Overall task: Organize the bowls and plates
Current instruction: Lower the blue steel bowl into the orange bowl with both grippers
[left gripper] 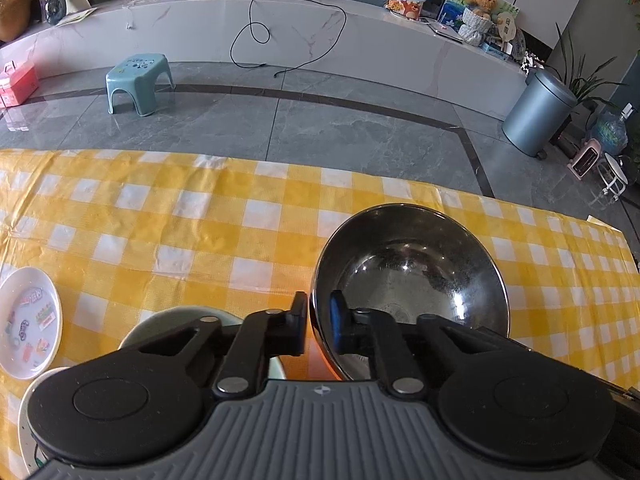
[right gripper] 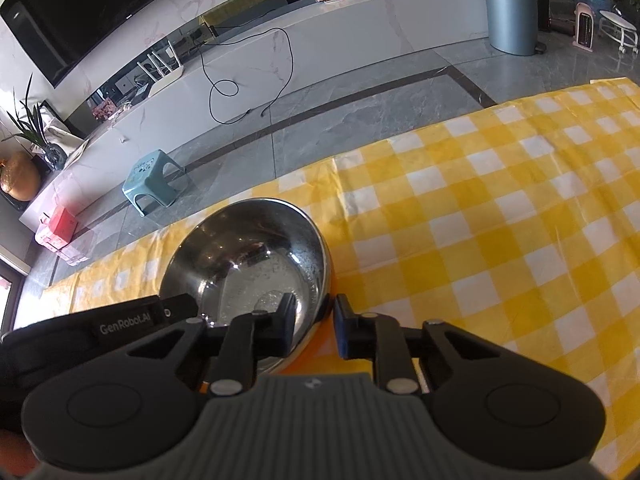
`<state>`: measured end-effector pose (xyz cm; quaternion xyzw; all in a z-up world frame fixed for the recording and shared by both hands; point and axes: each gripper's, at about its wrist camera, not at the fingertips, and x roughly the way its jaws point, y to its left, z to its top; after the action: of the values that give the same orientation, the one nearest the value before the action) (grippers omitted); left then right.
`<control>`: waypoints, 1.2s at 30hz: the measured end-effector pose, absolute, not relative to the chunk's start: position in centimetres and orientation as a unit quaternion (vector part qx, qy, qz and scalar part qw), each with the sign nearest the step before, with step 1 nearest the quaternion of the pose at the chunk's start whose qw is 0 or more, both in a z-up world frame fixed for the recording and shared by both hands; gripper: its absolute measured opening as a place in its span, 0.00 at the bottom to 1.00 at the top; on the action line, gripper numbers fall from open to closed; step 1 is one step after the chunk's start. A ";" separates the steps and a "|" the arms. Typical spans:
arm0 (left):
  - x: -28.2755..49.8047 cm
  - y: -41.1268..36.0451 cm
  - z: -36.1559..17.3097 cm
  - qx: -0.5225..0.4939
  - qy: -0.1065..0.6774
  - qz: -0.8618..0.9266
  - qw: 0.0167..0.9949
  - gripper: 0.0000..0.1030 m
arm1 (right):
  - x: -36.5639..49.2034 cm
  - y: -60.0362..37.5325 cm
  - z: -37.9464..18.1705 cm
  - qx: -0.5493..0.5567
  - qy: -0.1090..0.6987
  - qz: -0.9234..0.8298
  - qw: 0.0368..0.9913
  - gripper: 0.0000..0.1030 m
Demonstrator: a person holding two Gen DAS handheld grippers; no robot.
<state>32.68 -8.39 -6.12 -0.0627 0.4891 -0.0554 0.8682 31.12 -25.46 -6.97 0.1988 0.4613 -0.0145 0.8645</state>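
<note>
A steel bowl [left gripper: 408, 280] is tilted above the yellow checked tablecloth [left gripper: 200, 216]. My left gripper [left gripper: 319, 316] is shut on its near left rim, one finger outside and one inside. My right gripper [right gripper: 315, 320] straddles the right rim of the same bowl [right gripper: 248, 260], one finger inside and one outside, closed on the rim. A pale green bowl [left gripper: 176, 320] lies under my left gripper, mostly hidden. A white plate with stickers [left gripper: 28, 320] lies at the left edge. A white rim [left gripper: 32, 384] shows below it.
The table's far edge [left gripper: 320, 160] drops to a grey tiled floor. A blue stool [left gripper: 138, 80] and a grey bin [left gripper: 536, 112] stand on the floor beyond. The other gripper's black body [right gripper: 120, 324] shows left of my right gripper.
</note>
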 end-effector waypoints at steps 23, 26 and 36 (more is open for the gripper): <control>19.0 -4.6 3.3 -0.100 0.450 -0.047 0.886 0.08 | 18.0 -24.0 0.8 0.222 0.426 0.009 0.877 0.07; 15.4 -3.5 4.6 -0.099 0.438 -0.042 0.892 0.09 | 14.3 -23.3 1.6 0.238 0.423 0.019 0.874 0.07; 6.2 2.3 5.5 -0.164 0.436 -0.001 0.885 0.08 | 5.7 -18.6 5.1 0.202 0.406 0.070 0.888 0.07</control>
<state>6.21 2.35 5.52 -0.1638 0.4356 -0.0014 0.8851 5.72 -18.59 5.12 0.2017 0.4064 0.0699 0.8884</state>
